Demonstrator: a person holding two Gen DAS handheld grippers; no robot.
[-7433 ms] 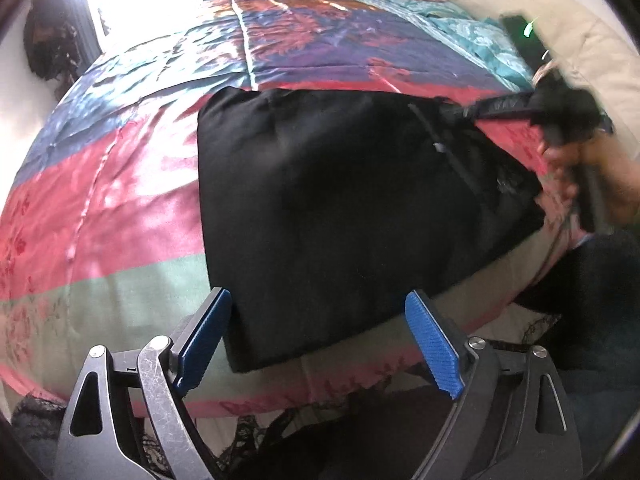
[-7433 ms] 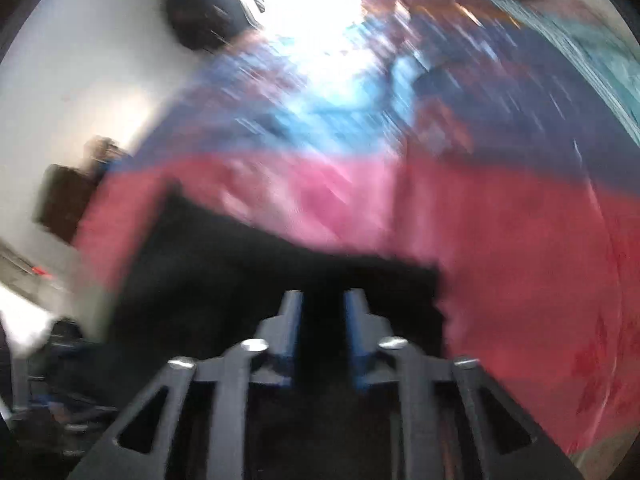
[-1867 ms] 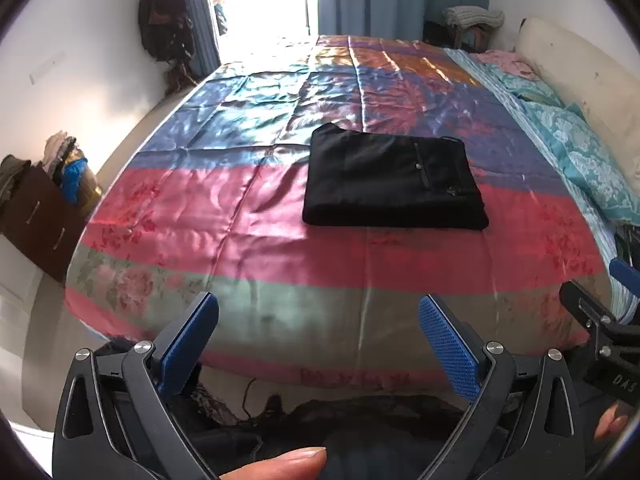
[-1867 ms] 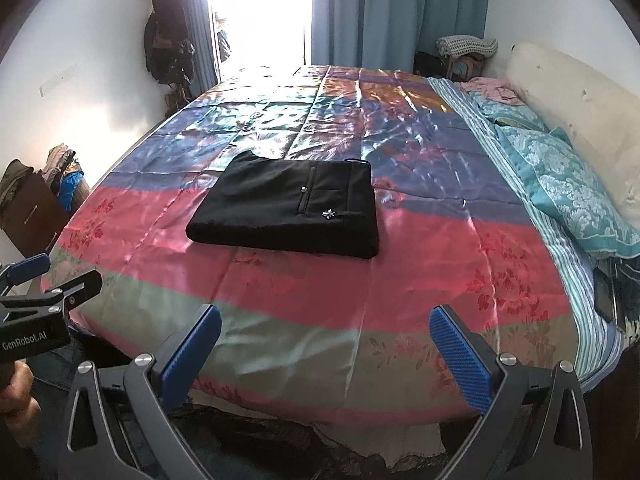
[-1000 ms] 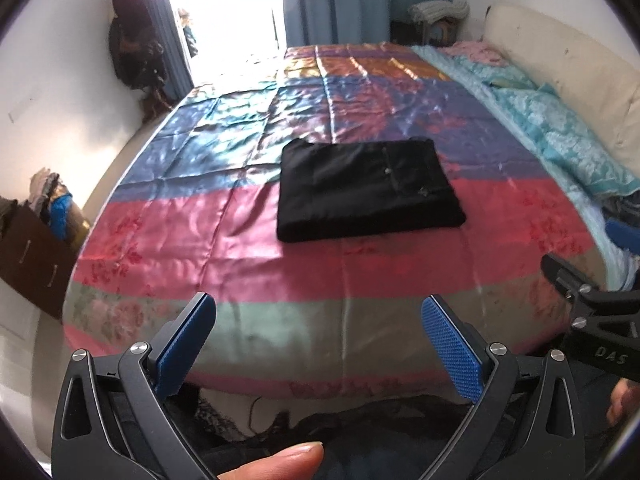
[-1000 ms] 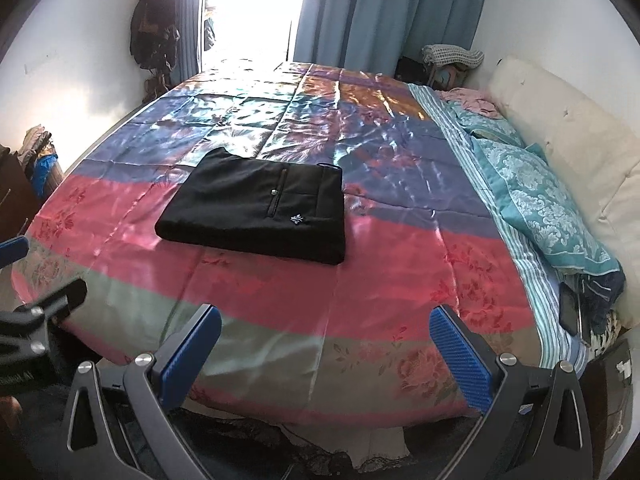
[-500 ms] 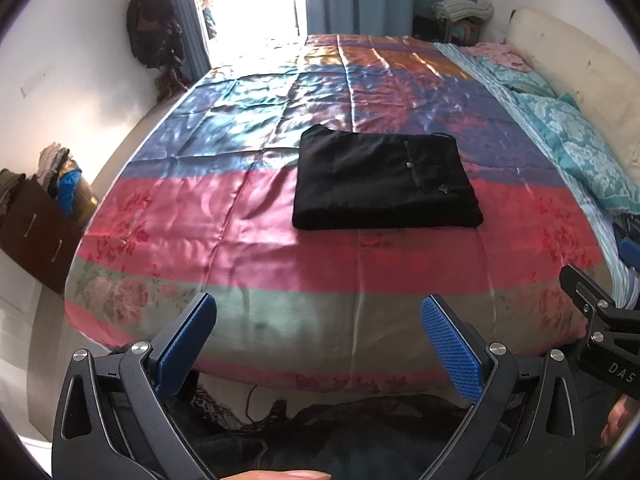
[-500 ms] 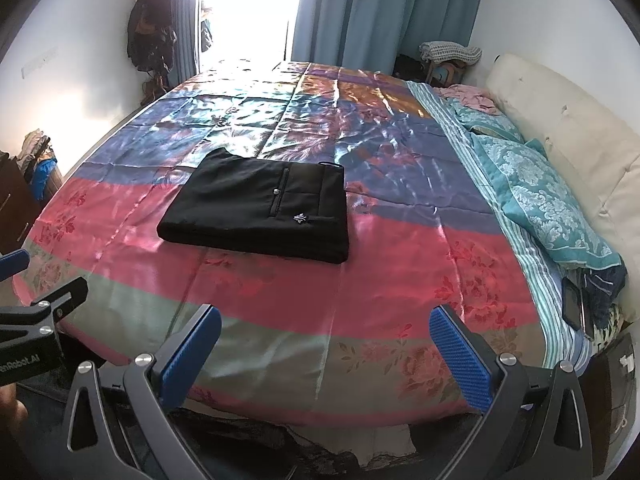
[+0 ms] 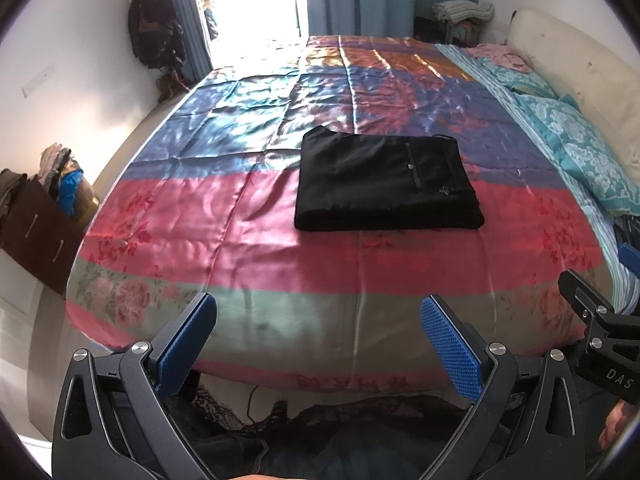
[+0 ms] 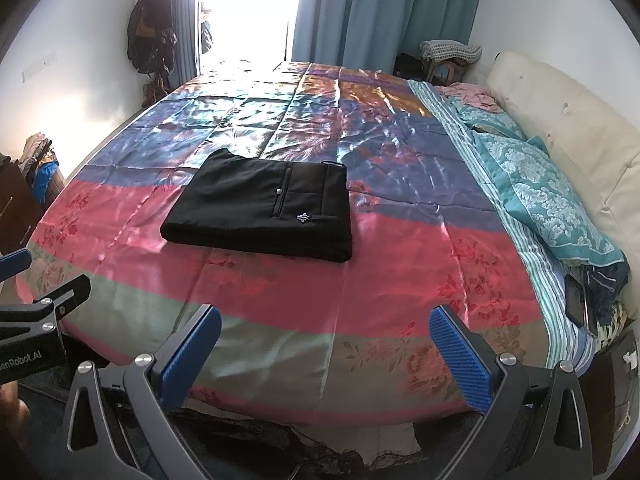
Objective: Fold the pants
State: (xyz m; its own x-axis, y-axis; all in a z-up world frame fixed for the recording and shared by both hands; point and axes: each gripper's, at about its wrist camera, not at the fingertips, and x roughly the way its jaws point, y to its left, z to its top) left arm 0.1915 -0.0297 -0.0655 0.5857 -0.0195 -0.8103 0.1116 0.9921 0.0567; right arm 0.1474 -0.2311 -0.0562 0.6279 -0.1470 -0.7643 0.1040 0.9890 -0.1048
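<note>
Satin striped bedspread (image 9: 240, 220) carries folded black pants (image 9: 384, 180).

Sunlit bdrm w/ bed (image 10: 360, 288), blue curtains (image 10: 384, 12), maybe dresser (image 9: 32, 236)

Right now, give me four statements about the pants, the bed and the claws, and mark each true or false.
1. The black pants lie folded on the striped bedspread. True.
2. The left claw is clamped on the pants. False: it is open, short of the bed and holds nothing.
3. The right claw is open and empty. True.
4. The teal pillow sits on top of the pants. False: it lies apart, by the cream headboard.
</note>
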